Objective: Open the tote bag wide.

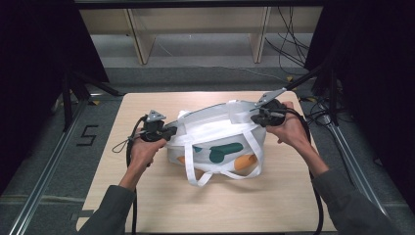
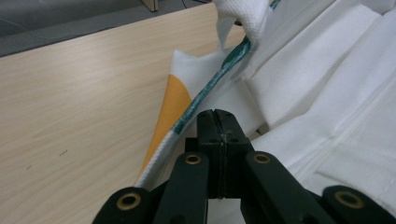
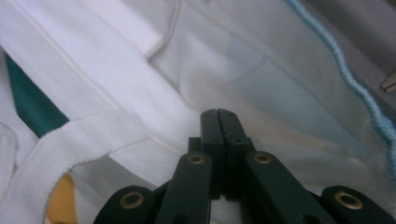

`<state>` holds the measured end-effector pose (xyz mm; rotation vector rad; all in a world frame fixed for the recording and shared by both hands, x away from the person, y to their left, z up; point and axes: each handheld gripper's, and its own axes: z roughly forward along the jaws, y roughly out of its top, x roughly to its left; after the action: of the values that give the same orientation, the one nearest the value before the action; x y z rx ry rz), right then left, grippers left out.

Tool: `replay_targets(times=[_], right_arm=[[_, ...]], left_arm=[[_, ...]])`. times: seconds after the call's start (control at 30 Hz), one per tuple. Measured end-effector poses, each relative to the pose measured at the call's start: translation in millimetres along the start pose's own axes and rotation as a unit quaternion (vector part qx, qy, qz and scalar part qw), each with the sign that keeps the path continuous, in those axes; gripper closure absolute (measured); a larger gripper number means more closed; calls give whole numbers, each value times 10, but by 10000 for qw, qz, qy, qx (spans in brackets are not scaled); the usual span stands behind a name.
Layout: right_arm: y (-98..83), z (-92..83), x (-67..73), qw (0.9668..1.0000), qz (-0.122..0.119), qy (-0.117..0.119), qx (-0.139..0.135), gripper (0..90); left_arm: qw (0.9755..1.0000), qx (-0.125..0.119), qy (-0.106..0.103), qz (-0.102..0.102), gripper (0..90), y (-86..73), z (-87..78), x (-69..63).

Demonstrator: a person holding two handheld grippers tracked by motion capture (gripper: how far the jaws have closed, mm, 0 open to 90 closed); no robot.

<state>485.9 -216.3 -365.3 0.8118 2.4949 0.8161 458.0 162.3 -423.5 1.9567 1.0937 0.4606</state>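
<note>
While you hold the bag by its two ends, it sits near the middle of the surface, sagging between your hands. Your left tongs are pressed together at the bag's left end; in the left gripper view the jaws meet with no gap, right against the white cloth beside the green-trimmed edge, and whether cloth is pinched between them you cannot tell from there. Your right tongs are likewise pressed together at the upper right rim, and in the right gripper view the closed jaws lie on white fabric, with a pale blue stitched edge running down the right side.

The strap hangs off the bag's near side and lies looped on the wood. You have bare wood in front of the bag toward you, and a strip on each side. The far edge of the surface lies close behind the bag.
</note>
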Motion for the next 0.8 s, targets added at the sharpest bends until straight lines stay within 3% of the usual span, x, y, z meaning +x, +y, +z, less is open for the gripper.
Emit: replay_targets(times=[0.1,0.17,0.2,0.23,0.27,0.3,0.33,0.47,0.5,0.53,0.6,0.63,0.7,0.8], right_arm=[[-177,214,-23,9997,118,92,184,900],[-273,345,-19,9995,133,149,246,900],[-307,387,-1,9987,247,227,379,900],[-342,433,23,9978,367,291,466,900],[-369,482,28,9980,373,259,446,900],[-403,539,19,9977,317,369,474,900],[-420,584,23,9974,401,418,419,900],[-342,475,29,9978,351,286,478,900],[-293,405,15,9986,341,237,329,900],[-263,382,24,9985,477,225,120,900],[-164,311,5,9987,416,253,-136,900],[-79,322,8,9981,340,350,-378,900],[55,372,27,9978,306,440,-384,900],[171,549,78,9974,280,554,-363,900]], left_arm=[[9999,54,-14,-122,892,-37,110,33],[9997,243,-4,-51,892,-62,208,48],[9994,344,45,67,893,-88,266,64],[9991,420,37,21,894,-117,322,80],[9995,267,43,-188,894,-124,346,108],[9988,457,-4,-164,894,-88,342,123],[9987,499,86,-79,894,-69,344,97],[9984,529,206,0,893,-39,312,38],[9991,424,84,35,892,-14,229,41],[9994,354,55,-12,892,-6,209,26],[9996,285,-35,46,891,34,177,-50],[9996,264,-50,108,888,54,171,-76],[9995,229,-153,182,886,123,184,-156],[9991,263,-118,325,885,205,251,-227]])
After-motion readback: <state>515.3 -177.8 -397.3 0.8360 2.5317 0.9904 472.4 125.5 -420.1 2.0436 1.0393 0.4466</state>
